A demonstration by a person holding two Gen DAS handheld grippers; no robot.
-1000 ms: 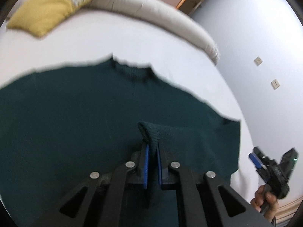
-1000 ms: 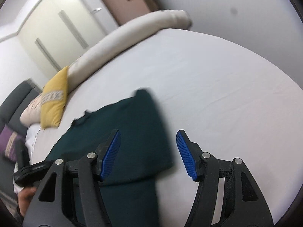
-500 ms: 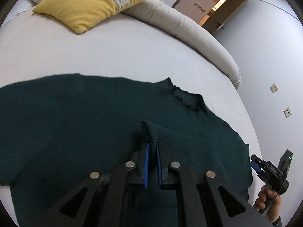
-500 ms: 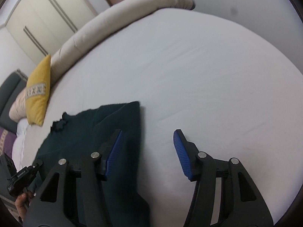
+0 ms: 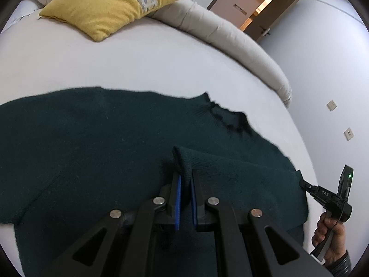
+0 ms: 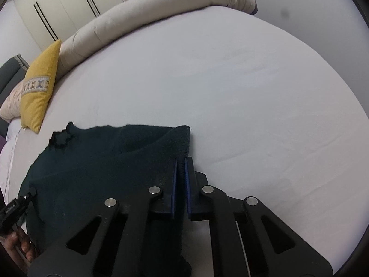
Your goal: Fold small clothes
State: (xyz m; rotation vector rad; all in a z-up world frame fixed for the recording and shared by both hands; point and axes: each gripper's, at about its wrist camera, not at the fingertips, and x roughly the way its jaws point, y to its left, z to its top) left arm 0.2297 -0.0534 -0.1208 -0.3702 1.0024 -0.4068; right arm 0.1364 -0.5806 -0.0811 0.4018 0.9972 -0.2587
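In the left wrist view, we are pinching a raised fold of the dark green knit sweater (image 5: 96,143) in the left gripper (image 5: 185,185), its jaws nearly together with the knit between the blue pads. The sweater is lying spread across the white bed (image 5: 150,69), its ribbed neckline toward the far side, with a yellow cushion (image 5: 110,7) and a long beige bolster (image 5: 221,34) well beyond it. At the sweater's right edge the right gripper (image 5: 304,184) is meeting the fabric.

In the right wrist view, the right gripper (image 6: 181,173) has just been closing and is now clamping the thick folded edge of the sweater (image 6: 103,161) beside bare sheet. We judge that a side fold is under way; next, both held points are needing to travel together across the body, keeping the soft, stretchy knit flat.
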